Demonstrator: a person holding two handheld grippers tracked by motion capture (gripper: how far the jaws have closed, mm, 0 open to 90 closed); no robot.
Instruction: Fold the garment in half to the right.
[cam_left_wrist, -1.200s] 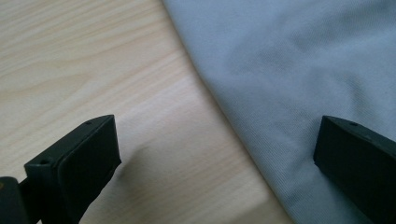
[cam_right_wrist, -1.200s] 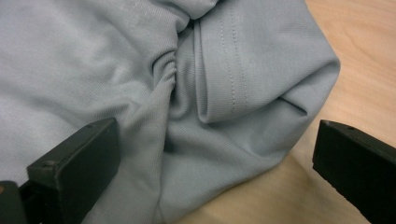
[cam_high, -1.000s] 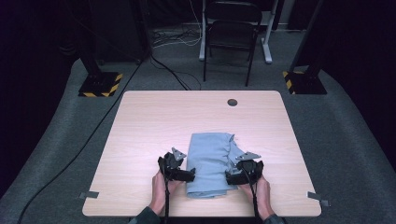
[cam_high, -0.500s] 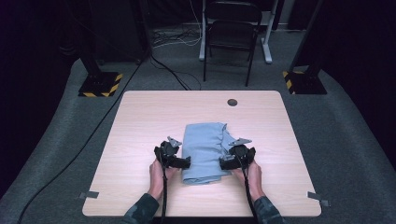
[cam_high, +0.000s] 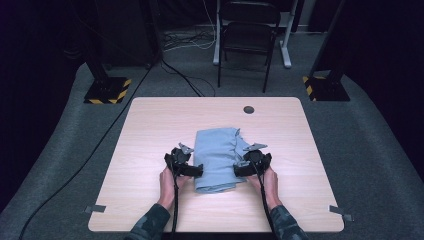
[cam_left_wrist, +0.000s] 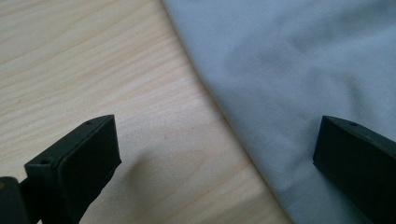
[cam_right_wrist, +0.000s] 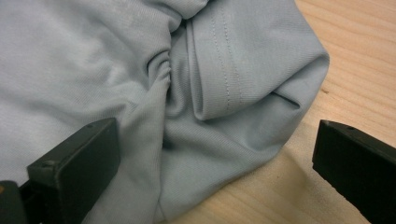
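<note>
Jaws on both our grippers stand released: left gripper straddles the left edge of the folded light-blue shirt, right gripper straddles its bunched, stitched right edge. Shirt lies mid-bench, near our side.

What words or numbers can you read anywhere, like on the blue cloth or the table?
None: no word, number or label can be read.
The folded light-blue cotton cloth is plain, with just stitched seams.
The pale wooden table has bare grain and a dark round hole.
The yellow-and-black striped stand bases carry warning stripes, no letters.
</note>
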